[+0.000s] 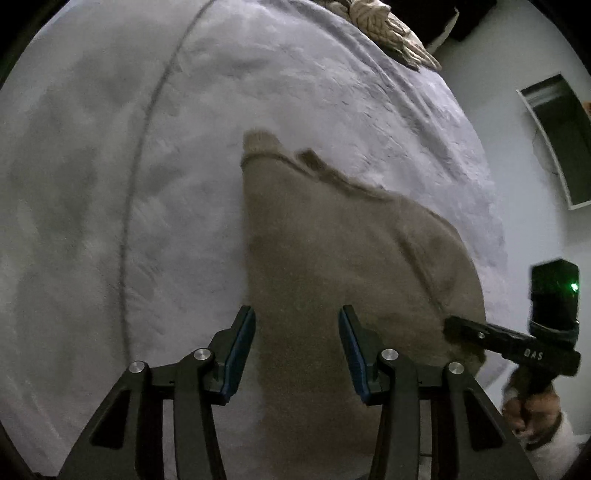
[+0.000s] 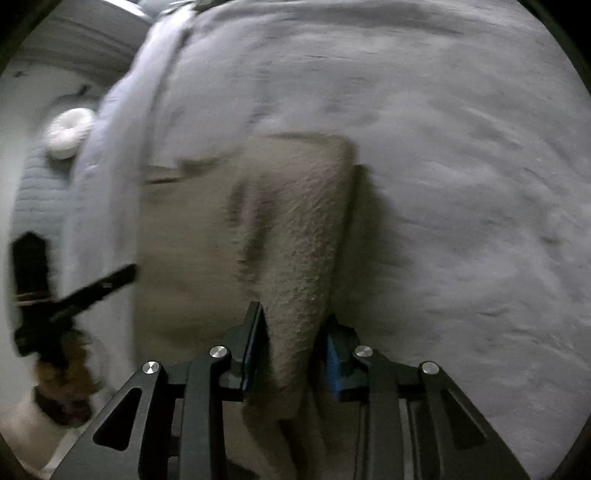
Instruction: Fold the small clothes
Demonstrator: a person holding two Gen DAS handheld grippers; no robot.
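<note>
A small beige knitted garment [image 1: 332, 243] lies on a pale grey bedspread [image 1: 92, 184]. My left gripper [image 1: 297, 325] is open just above the garment's near left edge, holding nothing. My right gripper [image 2: 291, 332] is shut on a raised fold of the garment [image 2: 299, 236] and holds it up off the bed. In the left wrist view the right gripper [image 1: 454, 328] grips the garment's right edge. In the right wrist view the left gripper [image 2: 125, 273] shows at the far left, beside the garment.
A cream knitted item [image 1: 388, 29] lies at the bed's far edge. A white round object [image 2: 70, 131] sits on the floor beyond the bed's edge. A dark opening in the wall [image 1: 557, 136] is to the right. The bedspread [image 2: 461, 184] stretches wide to the right.
</note>
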